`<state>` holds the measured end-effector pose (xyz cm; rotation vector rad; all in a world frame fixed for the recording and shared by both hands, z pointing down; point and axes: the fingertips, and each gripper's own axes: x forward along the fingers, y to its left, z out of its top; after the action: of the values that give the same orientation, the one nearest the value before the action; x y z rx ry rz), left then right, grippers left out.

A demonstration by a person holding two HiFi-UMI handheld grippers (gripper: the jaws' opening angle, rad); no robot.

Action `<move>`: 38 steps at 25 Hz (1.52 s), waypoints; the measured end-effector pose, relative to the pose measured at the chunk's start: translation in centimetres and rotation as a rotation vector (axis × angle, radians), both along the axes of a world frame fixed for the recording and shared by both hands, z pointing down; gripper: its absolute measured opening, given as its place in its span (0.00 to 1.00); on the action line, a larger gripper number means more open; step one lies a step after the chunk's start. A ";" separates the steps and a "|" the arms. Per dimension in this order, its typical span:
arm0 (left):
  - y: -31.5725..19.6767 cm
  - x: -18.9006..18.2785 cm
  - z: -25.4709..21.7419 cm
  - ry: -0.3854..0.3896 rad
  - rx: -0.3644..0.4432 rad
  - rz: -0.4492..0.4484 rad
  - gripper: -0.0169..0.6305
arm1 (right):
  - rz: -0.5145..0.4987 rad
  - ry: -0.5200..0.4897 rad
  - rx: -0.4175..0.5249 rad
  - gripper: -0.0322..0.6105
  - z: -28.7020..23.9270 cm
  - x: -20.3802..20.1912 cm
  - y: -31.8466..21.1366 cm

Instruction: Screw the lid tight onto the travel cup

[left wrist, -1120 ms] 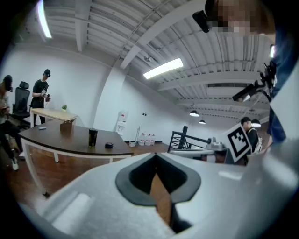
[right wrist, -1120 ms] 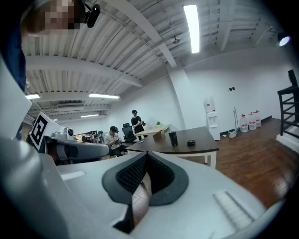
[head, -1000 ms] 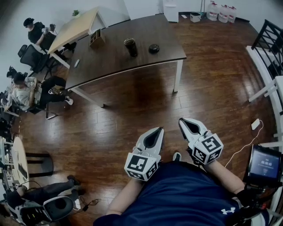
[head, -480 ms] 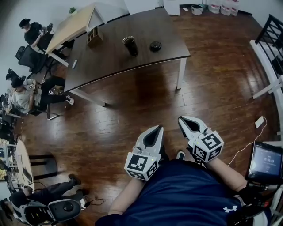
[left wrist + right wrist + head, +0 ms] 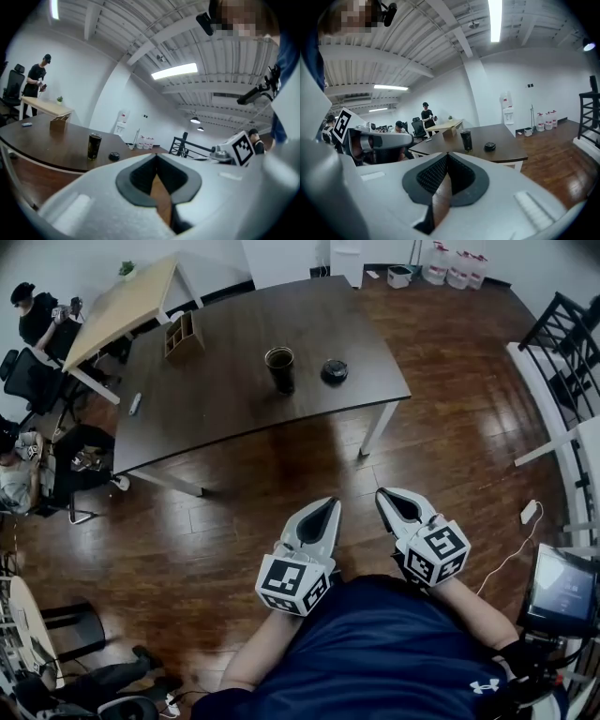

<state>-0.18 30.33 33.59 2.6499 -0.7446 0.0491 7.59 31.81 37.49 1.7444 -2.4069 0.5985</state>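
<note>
Travel cup (image 5: 279, 368): upright on the dark counter (image 5: 216, 390), its long axis vertical and its mouth open and uncapped; whether it holds anything cannot be told from here. Lid (image 5: 334, 370): a dark disc lying flat on the same counter at the cup's 3 o'clock, near it but not touching, so no threading has begun. A wooden box (image 5: 181, 332) stands well apart at the cup's 10 o'clock, its compartments too small to read. Between the counter's near edge and the person lies a stretch of bare wooden floor (image 5: 281, 474). Left tool (image 5: 326, 512): jaws pressed together with nothing between them, held low in front of the person's body; the cup lies at about its 11 o'clock, the lid close to its 12. Right tool (image 5: 386, 498): likewise closed and empty, just beside the left one; both cup and lid lie near its 11 o'clock. Both tools are well apart from the counter. The relation that governs the coming move is this offset: cup on the left tool's side and lid on the right tool's side, which suggests the left should steady the cup while the right takes the lid, once both tools open.
</note>
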 end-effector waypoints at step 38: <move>-37.1 2.4 10.7 -0.398 0.029 -0.261 0.24 | -0.182 0.312 -0.299 0.18 13.7 12.0 -39.4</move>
<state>2.19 -6.81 44.25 2.5741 -1.2190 0.5080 19.61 -7.55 51.21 1.3676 -2.1058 0.5781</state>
